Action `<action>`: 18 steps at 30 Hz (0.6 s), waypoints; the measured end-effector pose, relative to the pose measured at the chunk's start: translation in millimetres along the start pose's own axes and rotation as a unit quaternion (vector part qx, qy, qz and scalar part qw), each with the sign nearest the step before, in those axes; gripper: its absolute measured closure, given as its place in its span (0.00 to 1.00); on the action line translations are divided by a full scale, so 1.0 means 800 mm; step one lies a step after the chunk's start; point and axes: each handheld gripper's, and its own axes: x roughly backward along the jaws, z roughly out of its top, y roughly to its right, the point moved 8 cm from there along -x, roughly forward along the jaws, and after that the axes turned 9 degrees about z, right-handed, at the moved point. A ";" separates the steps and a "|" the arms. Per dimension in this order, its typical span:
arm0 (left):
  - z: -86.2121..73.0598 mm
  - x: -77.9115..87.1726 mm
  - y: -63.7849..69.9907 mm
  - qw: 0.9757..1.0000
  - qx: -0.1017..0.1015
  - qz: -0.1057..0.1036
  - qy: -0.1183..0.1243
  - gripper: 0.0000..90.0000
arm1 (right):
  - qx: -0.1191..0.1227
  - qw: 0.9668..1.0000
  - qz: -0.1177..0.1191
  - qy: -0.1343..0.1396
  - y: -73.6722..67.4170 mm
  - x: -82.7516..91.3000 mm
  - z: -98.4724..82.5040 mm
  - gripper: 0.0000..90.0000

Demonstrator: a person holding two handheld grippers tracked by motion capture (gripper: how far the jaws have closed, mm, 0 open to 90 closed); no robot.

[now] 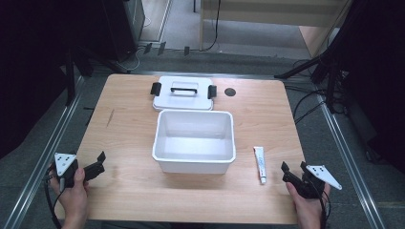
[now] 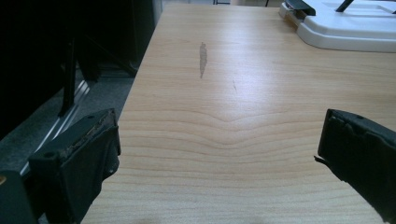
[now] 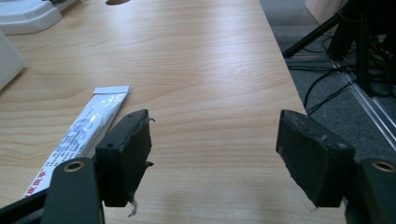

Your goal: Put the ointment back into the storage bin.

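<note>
From the high view, a white bin (image 1: 194, 141) sits open at the middle of the tabletop (image 1: 129, 191), its lid (image 1: 183, 93) lying flat behind it toward the far edge. A white tube (image 1: 260, 163) lies just right of the bin, near the front right corner. The left hand-held gripper (image 1: 98, 162) rests at the front left corner, the right hand-held gripper (image 1: 292, 171) at the front right, beside the tube but apart from it. Nothing is grasped; the work looks to be at its start, the likely next move being to bring the right jaws over the tube and close on it.

The left gripper view shows jaws spread wide over bare wood, a grey scuff (image 2: 202, 58) ahead, a corner of the lid (image 2: 345, 28) beyond.

The right gripper view shows jaws spread wide, the tube (image 3: 79, 133) just outside the near jaw, with red and blue print unreadable from above.
</note>
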 end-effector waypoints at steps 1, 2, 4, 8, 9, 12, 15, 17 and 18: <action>0.000 0.000 0.000 1.000 -0.002 0.002 0.001 0.00 | -0.001 1.000 -0.003 -0.001 0.001 0.000 0.000 0.31; 0.000 0.000 0.000 1.000 -0.002 0.002 0.001 0.00 | -0.001 1.000 -0.003 -0.001 0.001 0.000 0.000 0.31; 0.000 0.001 0.001 1.000 -0.006 0.005 0.003 0.00 | 0.004 1.000 -0.001 -0.007 0.000 -0.001 0.000 0.35; 0.000 0.002 0.003 1.000 -0.011 0.001 0.006 0.00 | -0.017 0.999 0.026 -0.025 -0.004 0.003 0.003 0.39; 0.000 0.002 0.003 1.000 -0.010 0.000 0.005 0.00 | -0.016 0.999 0.023 -0.029 -0.005 0.005 0.006 0.40; -0.001 0.001 0.002 1.000 -0.009 -0.001 0.001 0.00 | -0.012 0.998 0.037 -0.045 -0.013 0.011 0.015 0.43; -0.001 0.000 0.003 1.000 -0.008 -0.001 -0.005 0.00 | -0.009 0.994 0.042 -0.097 -0.022 0.013 0.019 0.48; -0.002 -0.002 0.002 1.000 -0.011 0.001 -0.013 0.00 | 0.003 0.985 0.058 -0.164 -0.035 0.010 0.019 0.52; -0.002 -0.002 0.002 1.000 -0.011 0.001 -0.013 0.00 | 0.003 0.985 0.058 -0.164 -0.035 0.010 0.019 0.52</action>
